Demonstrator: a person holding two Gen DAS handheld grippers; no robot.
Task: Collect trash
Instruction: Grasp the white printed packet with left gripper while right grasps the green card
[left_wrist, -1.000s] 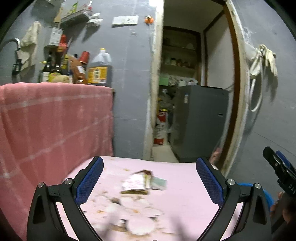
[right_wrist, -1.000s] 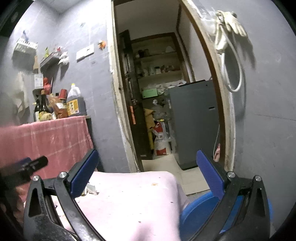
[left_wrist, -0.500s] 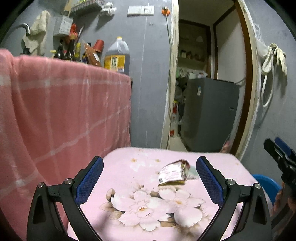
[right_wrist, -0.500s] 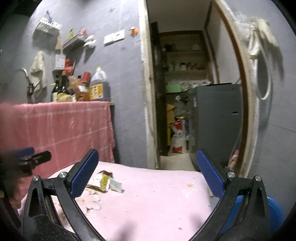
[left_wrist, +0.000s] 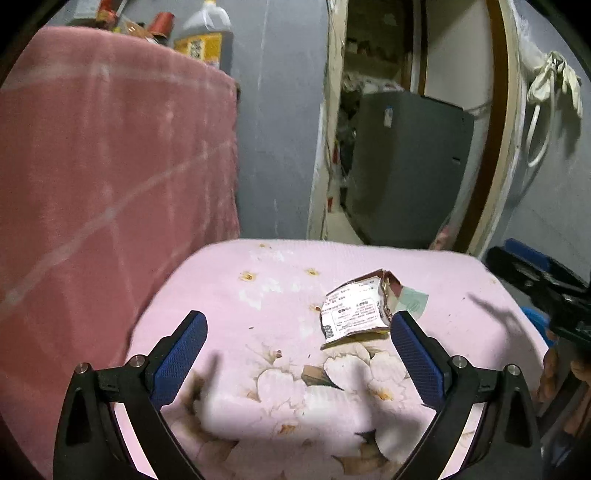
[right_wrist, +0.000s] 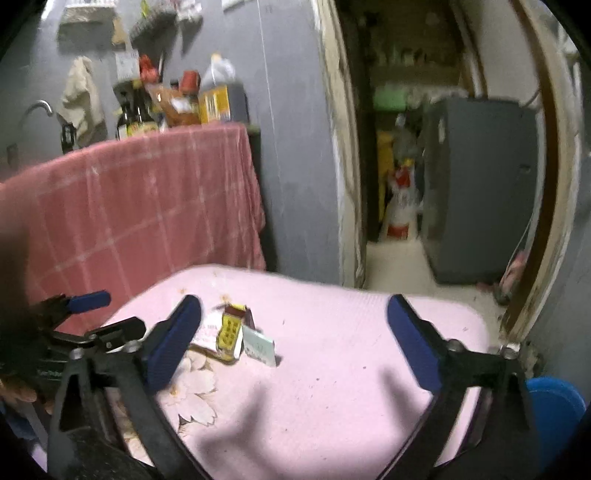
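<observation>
Both grippers closer to wrapper (left_wrist: 356, 312) mid-cushion (left_wrist: 288, 266); left gripper (left_wrist: 297, 330) gaping, right gripper (right_wrist: 293, 319) empty, jaws just narrowing (slightly). Risk: grippers colliding over wrapper.

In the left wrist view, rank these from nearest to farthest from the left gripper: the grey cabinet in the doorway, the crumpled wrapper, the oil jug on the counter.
From the left gripper, jaws open and empty:
1. Crumpled wrapper, on the pink cushion, beside the right-hand finger.
2. Oil jug, upper left, above the red cloth.
3. Grey cabinet, through the doorway, right of centre.
</observation>
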